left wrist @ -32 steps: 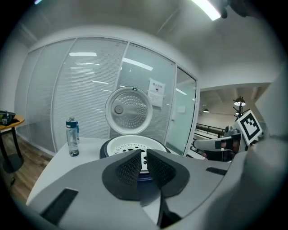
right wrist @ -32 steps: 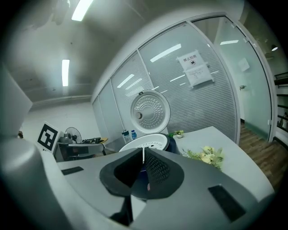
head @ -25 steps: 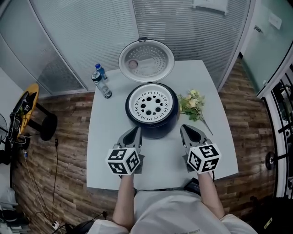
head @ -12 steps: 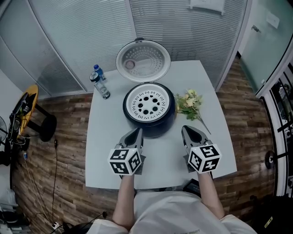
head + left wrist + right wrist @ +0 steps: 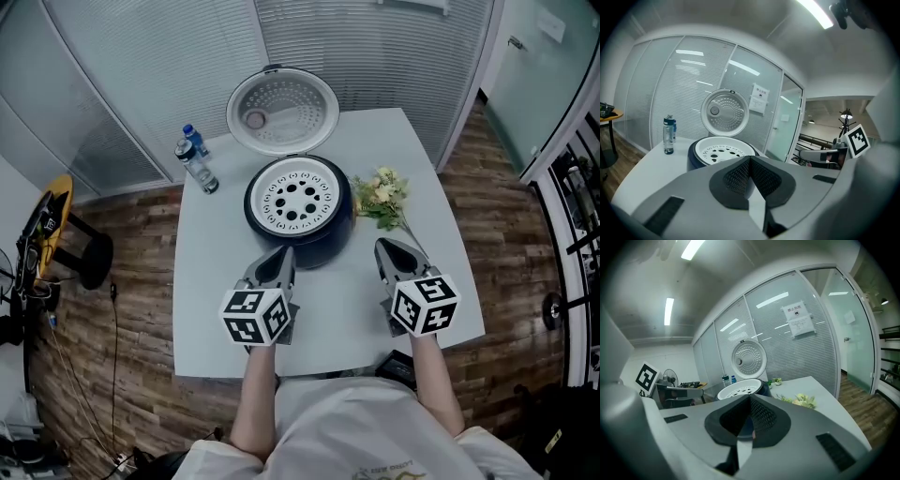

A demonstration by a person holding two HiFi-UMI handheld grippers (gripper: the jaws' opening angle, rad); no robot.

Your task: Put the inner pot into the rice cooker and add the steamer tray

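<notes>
The dark blue rice cooker (image 5: pixel 322 242) stands mid-table with its round lid (image 5: pixel 282 110) swung up and back. A white steamer tray (image 5: pixel 295 200) with round holes sits in its top; no inner pot shows under it. My left gripper (image 5: pixel 283 257) hovers just short of the cooker's near left side, shut and empty. My right gripper (image 5: pixel 388 249) hangs at the cooker's near right, also shut with nothing in it. In the left gripper view the tray (image 5: pixel 723 150) and lid (image 5: pixel 724 112) lie ahead beyond the closed jaws; the right gripper view shows the tray (image 5: pixel 739 389) ahead left.
Two water bottles (image 5: pixel 196 165) stand at the table's far left corner. A small bunch of flowers (image 5: pixel 383 197) lies right of the cooker. The white table (image 5: pixel 212 309) ends just behind the grippers; wooden floor and glass partition walls surround it.
Both grippers, still shut, have eased a little toward the cooker. The head view has shifted, so the cooker and table sit slightly higher and further left in the picture.
</notes>
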